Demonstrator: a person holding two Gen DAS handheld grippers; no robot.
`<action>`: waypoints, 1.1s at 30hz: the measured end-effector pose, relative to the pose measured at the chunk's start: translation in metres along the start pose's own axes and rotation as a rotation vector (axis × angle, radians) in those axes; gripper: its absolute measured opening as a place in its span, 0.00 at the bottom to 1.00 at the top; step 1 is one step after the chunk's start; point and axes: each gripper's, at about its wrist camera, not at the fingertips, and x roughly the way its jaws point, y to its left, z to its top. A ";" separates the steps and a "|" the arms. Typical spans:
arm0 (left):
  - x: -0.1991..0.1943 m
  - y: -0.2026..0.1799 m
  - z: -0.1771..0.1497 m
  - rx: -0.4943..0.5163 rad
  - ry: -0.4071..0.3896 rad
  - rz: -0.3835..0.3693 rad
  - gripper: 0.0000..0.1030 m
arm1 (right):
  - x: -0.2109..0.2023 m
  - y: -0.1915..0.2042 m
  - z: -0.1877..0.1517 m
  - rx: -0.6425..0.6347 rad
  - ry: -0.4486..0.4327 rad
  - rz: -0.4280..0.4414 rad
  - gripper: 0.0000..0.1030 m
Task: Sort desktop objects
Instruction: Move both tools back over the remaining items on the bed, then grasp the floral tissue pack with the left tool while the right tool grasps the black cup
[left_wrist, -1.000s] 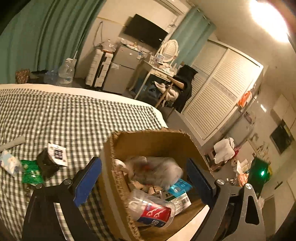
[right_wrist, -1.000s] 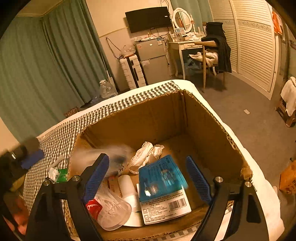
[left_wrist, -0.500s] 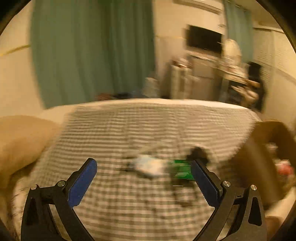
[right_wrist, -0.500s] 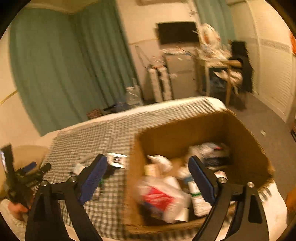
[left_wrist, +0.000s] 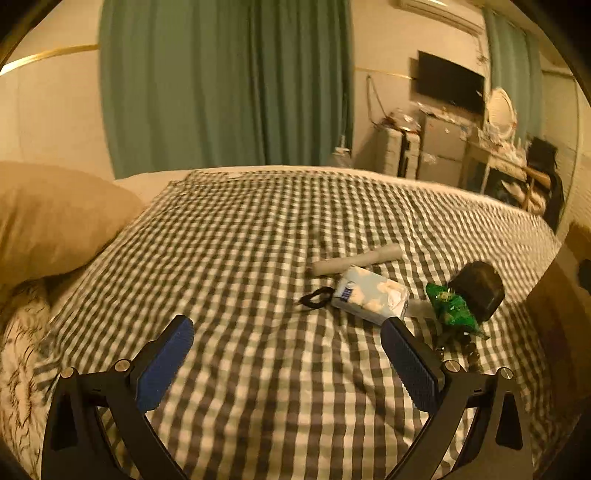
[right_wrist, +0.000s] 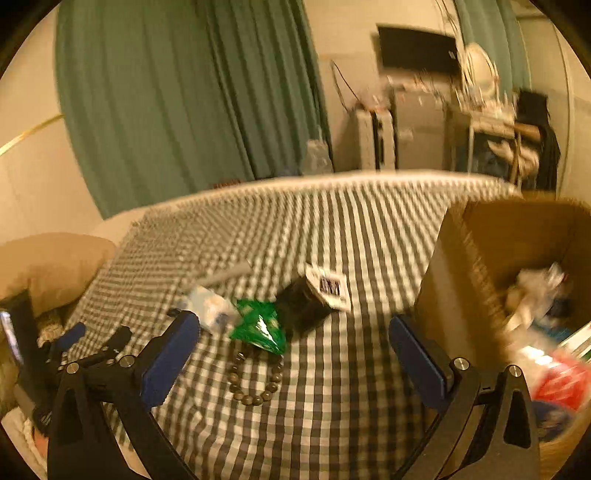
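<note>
On the checked bed cover (left_wrist: 258, 229) lie a pale tissue pack (left_wrist: 369, 295), a grey tube (left_wrist: 356, 260), a black loop (left_wrist: 314, 297), a green packet (left_wrist: 452, 308) and a black box (left_wrist: 478, 290). My left gripper (left_wrist: 286, 328) is open and empty, short of the tissue pack. In the right wrist view the green packet (right_wrist: 260, 325), the black box (right_wrist: 304, 304) with a white label card (right_wrist: 328, 286), the tissue pack (right_wrist: 212, 308) and a bead bracelet (right_wrist: 255, 380) lie ahead. My right gripper (right_wrist: 291, 325) hangs above the bracelet, its jaws opening with nothing between them.
An open cardboard box (right_wrist: 454, 280) holding several packets stands on the bed at the right. A tan pillow (left_wrist: 55, 218) lies at the left. Green curtains, a TV and a cluttered desk are beyond the bed.
Both grippers have swung left, away from the cardboard box, and now face the loose things on the bed cover. The right jaws stand a little wider.
</note>
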 end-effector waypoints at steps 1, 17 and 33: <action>0.008 -0.005 -0.002 0.026 0.010 -0.009 1.00 | 0.009 -0.002 0.000 0.002 0.007 -0.014 0.99; 0.109 -0.069 0.007 0.172 0.145 -0.124 1.00 | 0.096 -0.007 0.011 -0.163 0.080 -0.086 0.90; 0.129 -0.064 0.014 0.099 0.194 -0.289 0.76 | 0.131 -0.001 0.001 -0.203 0.181 -0.062 0.54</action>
